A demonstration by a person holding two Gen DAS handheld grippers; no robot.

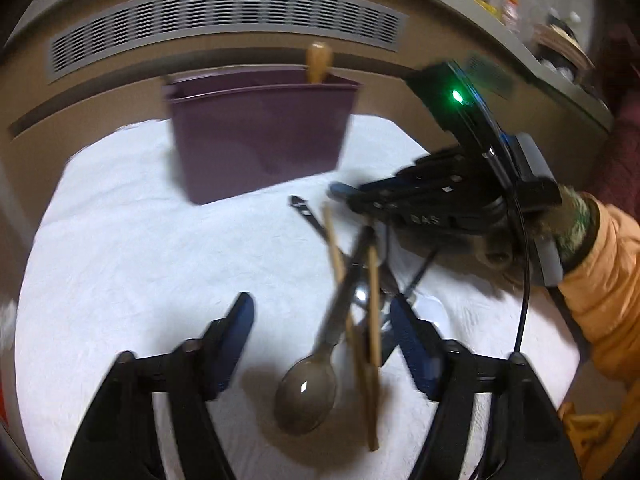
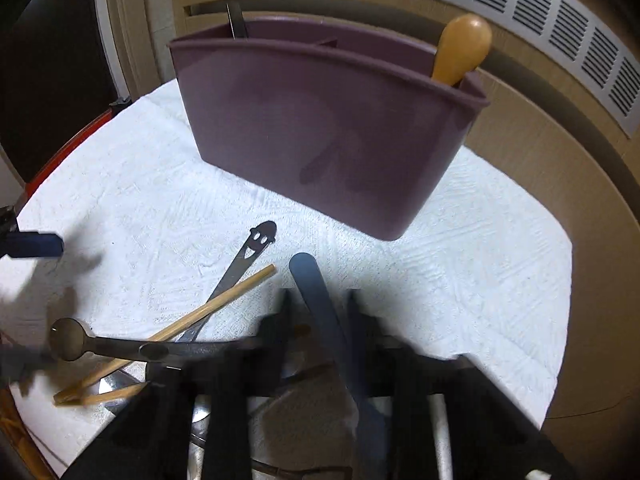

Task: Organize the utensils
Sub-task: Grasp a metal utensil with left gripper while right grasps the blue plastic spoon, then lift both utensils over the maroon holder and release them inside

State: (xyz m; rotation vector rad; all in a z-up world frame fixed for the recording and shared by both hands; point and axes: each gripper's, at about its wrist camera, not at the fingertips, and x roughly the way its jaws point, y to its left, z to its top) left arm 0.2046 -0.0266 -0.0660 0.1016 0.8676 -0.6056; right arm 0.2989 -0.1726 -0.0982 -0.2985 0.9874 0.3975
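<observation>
White textured-cloth surface [image 2: 460,248], slatted vent [image 2: 520,4] behind. Left fingers [image 1: 320,344] spread over glossy spoon [image 1: 308,396]; right fingers [image 2: 320,308] pinch flat blue handle [image 2: 320,304].

Faint raised letters, seemingly "QAS", stood on the black plastic body of the right gripper [image 1: 352,196] at the frame's right; nothing else was legible.

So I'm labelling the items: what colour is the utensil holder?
The utensil holder is a dull purple, clearest in the right wrist view.
</observation>
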